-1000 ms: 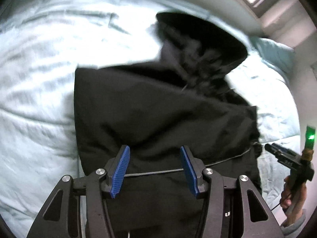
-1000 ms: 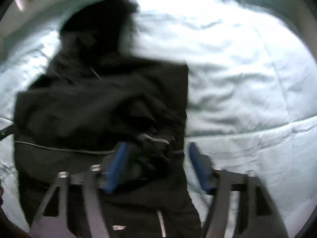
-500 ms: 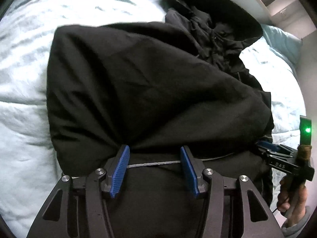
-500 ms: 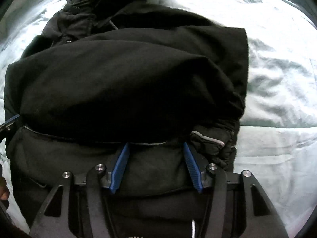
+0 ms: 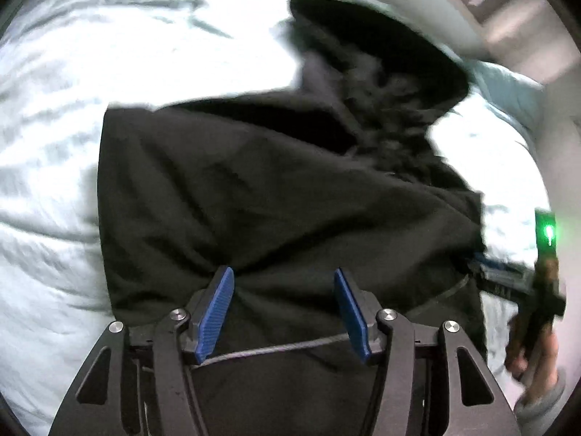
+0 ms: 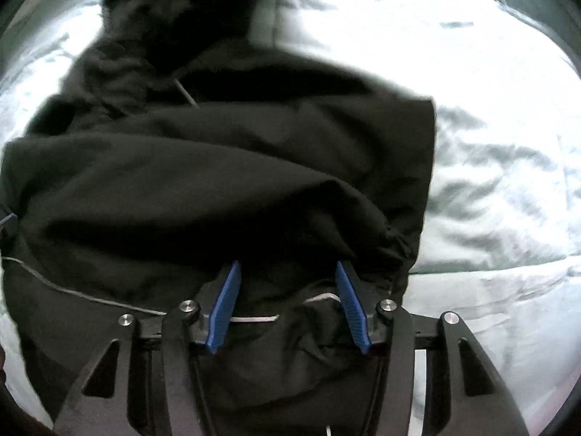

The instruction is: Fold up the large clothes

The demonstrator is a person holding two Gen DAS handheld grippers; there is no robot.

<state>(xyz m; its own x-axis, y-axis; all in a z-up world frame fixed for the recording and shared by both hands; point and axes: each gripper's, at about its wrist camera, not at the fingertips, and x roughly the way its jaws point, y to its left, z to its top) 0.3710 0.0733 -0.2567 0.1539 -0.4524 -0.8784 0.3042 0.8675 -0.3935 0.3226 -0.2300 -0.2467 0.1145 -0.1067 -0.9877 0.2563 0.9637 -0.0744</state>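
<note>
Since half a second ago, both views have pulled back: the black jacket fills less of each picture, more pale bedding shows around it, and both are blurred by motion. My left hand-held gripper [image 5: 283,309] has its blue pads spread wide, nothing pinched, with the jacket [image 5: 276,196] under and ahead of it and a grey drawcord [image 5: 276,350] running between the fingers. My right hand-held gripper [image 6: 287,305] is likewise spread over the jacket's near hem, a white cord [image 6: 254,318] lying across the gap. The jacket lies bundled on the bed [image 5: 54,145], hood [image 5: 370,47] at the far end.

To do this fold well, I judge I should lower both grippers onto the near hem at matching points, close on cloth rather than cord, and lift evenly.

Only the left view shows the other gripper from outside, with its green light [image 5: 550,234] and the holding hand [image 5: 537,356]. Only the right view shows the jacket's squared right edge against the bed [image 6: 508,181].
</note>
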